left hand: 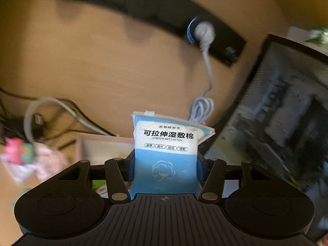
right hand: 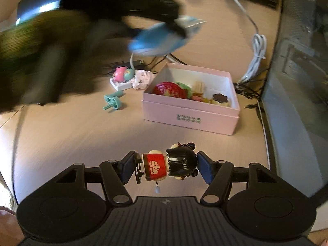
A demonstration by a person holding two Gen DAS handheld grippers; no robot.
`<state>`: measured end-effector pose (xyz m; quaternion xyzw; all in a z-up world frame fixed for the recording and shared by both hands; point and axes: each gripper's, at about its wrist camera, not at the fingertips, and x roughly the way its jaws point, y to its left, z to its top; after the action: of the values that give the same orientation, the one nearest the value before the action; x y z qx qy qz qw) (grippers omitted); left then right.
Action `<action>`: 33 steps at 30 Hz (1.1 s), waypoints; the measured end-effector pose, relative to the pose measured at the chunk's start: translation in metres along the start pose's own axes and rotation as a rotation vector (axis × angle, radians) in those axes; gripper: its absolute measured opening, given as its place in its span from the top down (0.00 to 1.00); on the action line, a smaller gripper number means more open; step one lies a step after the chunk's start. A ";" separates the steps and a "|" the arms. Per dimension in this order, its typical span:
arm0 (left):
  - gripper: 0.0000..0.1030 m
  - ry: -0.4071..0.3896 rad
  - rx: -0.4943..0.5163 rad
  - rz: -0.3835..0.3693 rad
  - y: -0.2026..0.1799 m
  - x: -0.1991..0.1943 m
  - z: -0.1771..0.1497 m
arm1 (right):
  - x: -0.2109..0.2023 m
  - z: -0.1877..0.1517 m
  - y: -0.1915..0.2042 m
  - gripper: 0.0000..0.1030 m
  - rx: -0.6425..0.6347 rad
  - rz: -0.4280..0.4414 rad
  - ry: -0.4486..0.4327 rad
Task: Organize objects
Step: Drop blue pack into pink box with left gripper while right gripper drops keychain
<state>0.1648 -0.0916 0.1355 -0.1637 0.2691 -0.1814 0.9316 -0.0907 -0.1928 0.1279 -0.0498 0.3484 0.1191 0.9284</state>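
Pink box (right hand: 190, 112) on desk (right hand: 71, 135) already holds toy strawberry (right hand: 168, 89) and other bits.
Left gripper (left hand: 165, 164) clamps cotton-pad pack (left hand: 166, 151), aloft above box.
Right gripper (right hand: 167, 167) grips doll figure (right hand: 170, 165) sideways, short of box.
Teal winder (right hand: 112, 102) and pink toy (right hand: 121, 74) remain loose on desk.
Judgement: roughly midway.

Light wood desk (right hand: 71, 135) underneath, grain running across. Black power strip (left hand: 143, 6) along the far edge, blue-ringed sockets, white plug (left hand: 204, 30) seated in one. White cable (right hand: 256, 59) trailing down from it, bundled in a loop and tied. Tangle of thin black wires (right hand: 248, 94) near the bundle. Dark glass-sided case (left hand: 287, 106) standing at the right, blurred, contents hard to make out.
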 end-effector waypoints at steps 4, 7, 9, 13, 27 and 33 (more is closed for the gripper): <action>0.44 0.078 0.030 0.142 -0.005 0.063 -0.027 | -0.001 -0.013 -0.008 0.38 0.011 0.001 0.030; 0.40 0.141 0.045 0.226 -0.002 0.078 -0.048 | 0.002 -0.023 -0.018 0.38 0.025 -0.002 0.061; 0.40 0.120 0.117 0.213 -0.007 0.070 -0.060 | 0.004 -0.026 -0.024 0.38 0.045 -0.002 0.077; 0.38 0.096 0.387 0.265 -0.024 0.057 -0.078 | 0.006 -0.027 -0.031 0.38 0.071 0.005 0.077; 0.42 -0.068 0.151 0.142 -0.008 -0.003 -0.036 | 0.005 -0.008 -0.029 0.38 0.076 -0.067 0.035; 0.47 0.152 0.121 0.026 -0.002 0.037 -0.048 | 0.002 -0.006 -0.025 0.38 0.110 -0.109 0.040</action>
<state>0.1672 -0.1190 0.0814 -0.0894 0.3299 -0.1969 0.9189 -0.0862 -0.2173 0.1222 -0.0202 0.3696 0.0480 0.9277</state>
